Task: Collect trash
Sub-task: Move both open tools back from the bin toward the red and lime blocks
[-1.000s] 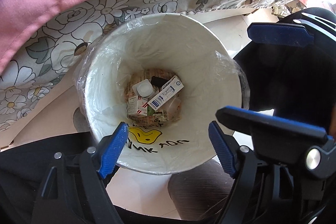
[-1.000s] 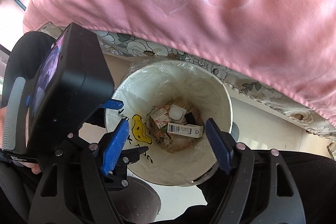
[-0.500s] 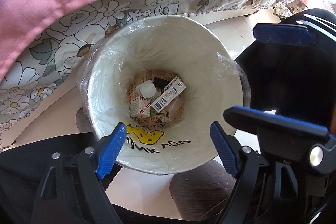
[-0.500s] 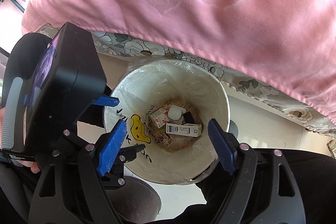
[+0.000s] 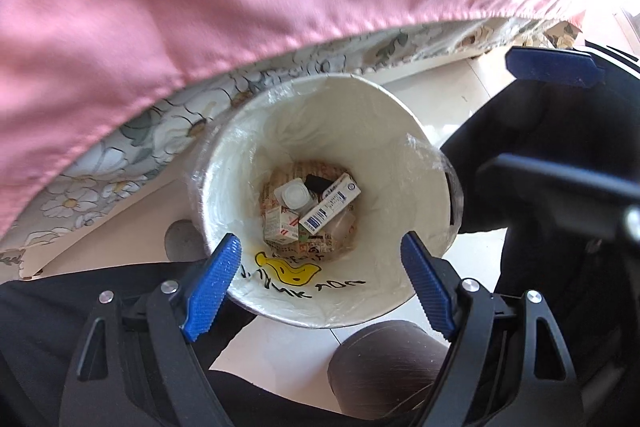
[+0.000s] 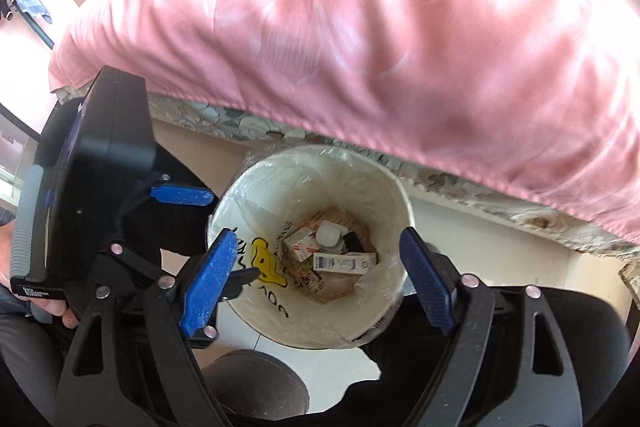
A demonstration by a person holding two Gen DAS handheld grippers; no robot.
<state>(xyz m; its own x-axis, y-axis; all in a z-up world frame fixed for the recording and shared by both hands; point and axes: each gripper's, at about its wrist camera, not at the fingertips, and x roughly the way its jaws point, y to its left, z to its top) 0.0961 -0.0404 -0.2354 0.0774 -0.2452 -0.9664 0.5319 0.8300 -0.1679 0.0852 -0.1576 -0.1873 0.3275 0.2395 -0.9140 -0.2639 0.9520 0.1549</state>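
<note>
Left gripper spread wide, nothing between blue pads, hovers over white trash bin directly below. Right gripper also spread, jaws just been opening, empty, above same bin. Bin lined with clear plastic, yellow drawing on inner wall nearest both grippers. At bin bottom: long white box with barcode, small red-and-white carton, white bottle cap. Pink bedspread beyond bin.

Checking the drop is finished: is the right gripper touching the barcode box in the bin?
Apart. In the right wrist view the right gripper has open, empty jaws above the bin, while the barcode box lies at the bottom.
</note>
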